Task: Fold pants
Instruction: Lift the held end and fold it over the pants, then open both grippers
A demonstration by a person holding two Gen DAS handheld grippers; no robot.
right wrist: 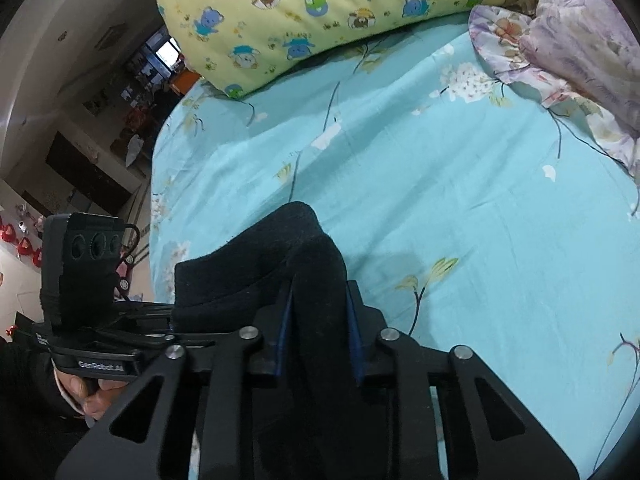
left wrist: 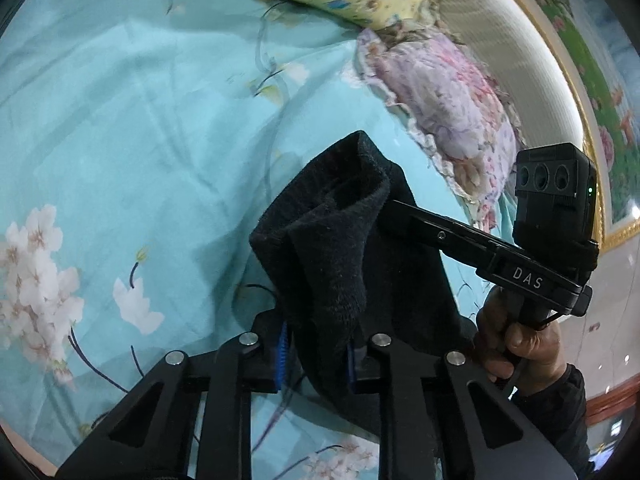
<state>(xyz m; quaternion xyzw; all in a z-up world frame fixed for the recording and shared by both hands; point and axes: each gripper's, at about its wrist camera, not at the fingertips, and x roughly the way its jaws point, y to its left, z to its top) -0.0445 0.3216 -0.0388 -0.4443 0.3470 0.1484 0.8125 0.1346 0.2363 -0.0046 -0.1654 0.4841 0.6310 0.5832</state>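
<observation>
While both grippers hold the black pants [left wrist: 332,248] lifted above a bed, nothing is folded yet. Seen from the left wrist, the left gripper [left wrist: 316,356] has its jaws nearly closed on a bunched roll of the dark fabric, which stands up between its blue-edged fingers [left wrist: 283,354]. Seen from the right wrist, the right gripper [right wrist: 320,320] pinches another thick fold of the pants the same way. The two tools sit close together, each visible in the other's camera.

Below lies a turquoise floral sheet [right wrist: 460,200]. A yellow cartoon quilt [right wrist: 300,12] and a pink floral pillow [left wrist: 448,108] rest at the far side.

Risk, as a judgement: both grips hold bunched cloth rather than a clean edge, so the pants may slip or land crumpled and twisted when lowered.

No containers are visible.
</observation>
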